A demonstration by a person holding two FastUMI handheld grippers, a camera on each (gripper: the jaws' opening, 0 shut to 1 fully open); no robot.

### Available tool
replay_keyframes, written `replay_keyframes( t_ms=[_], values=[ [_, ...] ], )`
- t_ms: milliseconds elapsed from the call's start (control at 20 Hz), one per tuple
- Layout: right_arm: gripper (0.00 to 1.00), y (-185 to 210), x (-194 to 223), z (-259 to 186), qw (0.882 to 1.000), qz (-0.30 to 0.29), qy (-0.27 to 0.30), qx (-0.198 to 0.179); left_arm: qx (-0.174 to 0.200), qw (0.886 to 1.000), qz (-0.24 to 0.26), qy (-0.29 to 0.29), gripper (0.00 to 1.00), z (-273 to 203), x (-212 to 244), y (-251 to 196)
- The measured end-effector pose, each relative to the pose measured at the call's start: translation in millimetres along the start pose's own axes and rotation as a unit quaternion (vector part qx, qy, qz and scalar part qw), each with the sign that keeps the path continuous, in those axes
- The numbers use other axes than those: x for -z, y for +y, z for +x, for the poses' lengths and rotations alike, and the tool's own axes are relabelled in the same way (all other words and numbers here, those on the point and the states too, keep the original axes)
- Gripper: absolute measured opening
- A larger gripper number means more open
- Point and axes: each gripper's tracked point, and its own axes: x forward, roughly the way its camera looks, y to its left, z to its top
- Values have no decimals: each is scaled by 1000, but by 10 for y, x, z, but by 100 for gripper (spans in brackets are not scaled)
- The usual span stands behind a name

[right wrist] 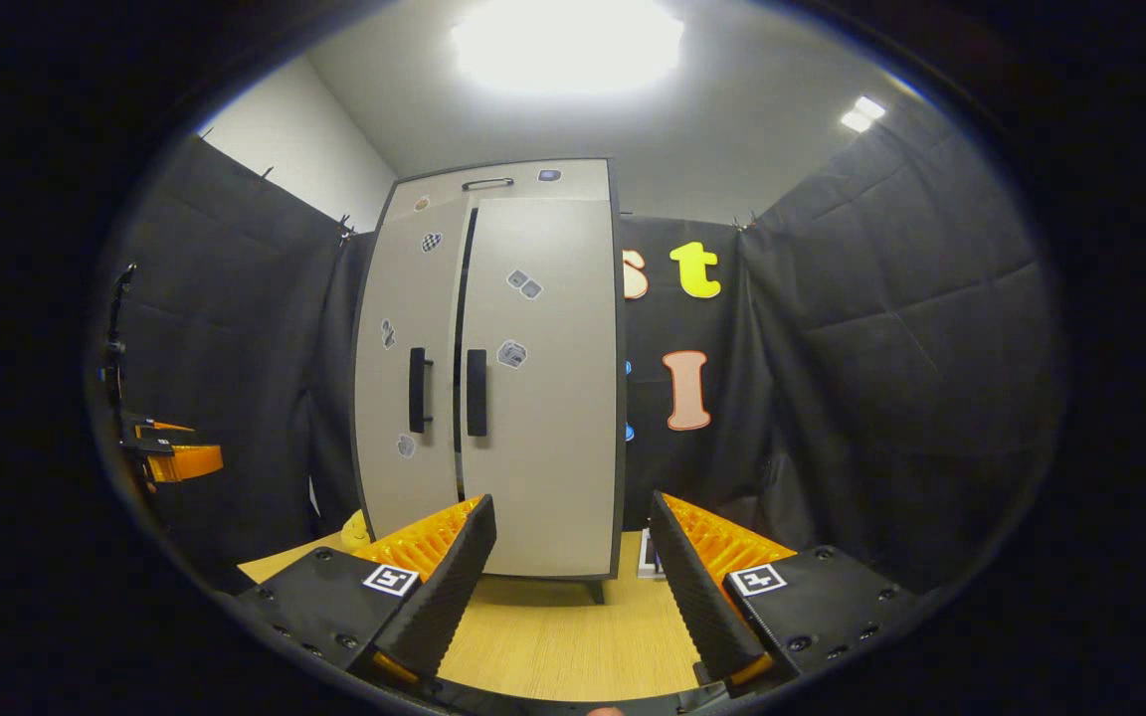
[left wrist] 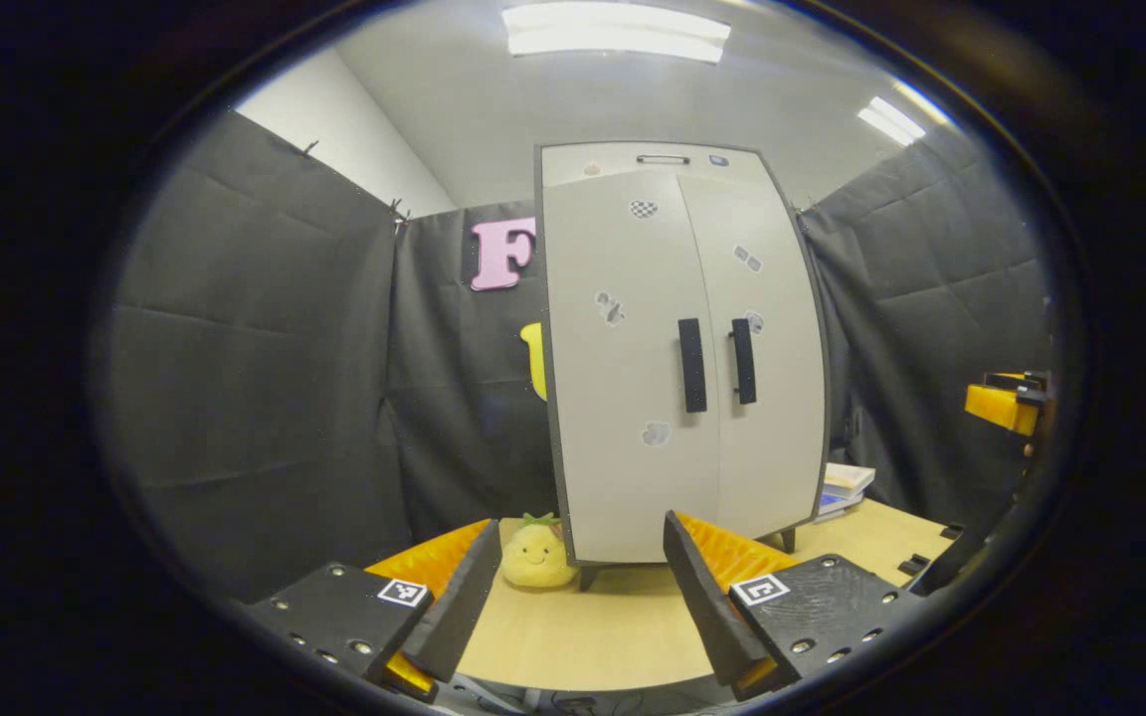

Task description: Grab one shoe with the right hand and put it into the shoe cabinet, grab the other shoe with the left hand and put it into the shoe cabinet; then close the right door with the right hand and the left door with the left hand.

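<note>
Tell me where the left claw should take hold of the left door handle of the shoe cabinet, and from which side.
Grip the left door handle at its middle, coming straight on from the front. It is a slim upright bar standing off the door face, so the open left claw should probably turn to close across its width. The right door's handle sits close beside it, leaving little room.

cabinet [left wrist: 672, 358]: interior hidden by doors | books [left wrist: 847, 487]: partly behind cabinet

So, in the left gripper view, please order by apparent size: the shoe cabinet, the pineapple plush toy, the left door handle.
1. Shoe cabinet, by far the largest.
2. Pineapple plush toy.
3. Left door handle; fairly close to the toy in apparent size.
</note>
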Motion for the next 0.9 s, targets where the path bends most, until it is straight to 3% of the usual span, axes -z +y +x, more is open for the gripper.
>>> replay_keyframes(
  t_ms=[900],
  values=[
    [98, 7, 21, 59, 1000, -1, 5, 4, -14, 1000, -5, -1, 94, -58, 36, 29]
  ],
)
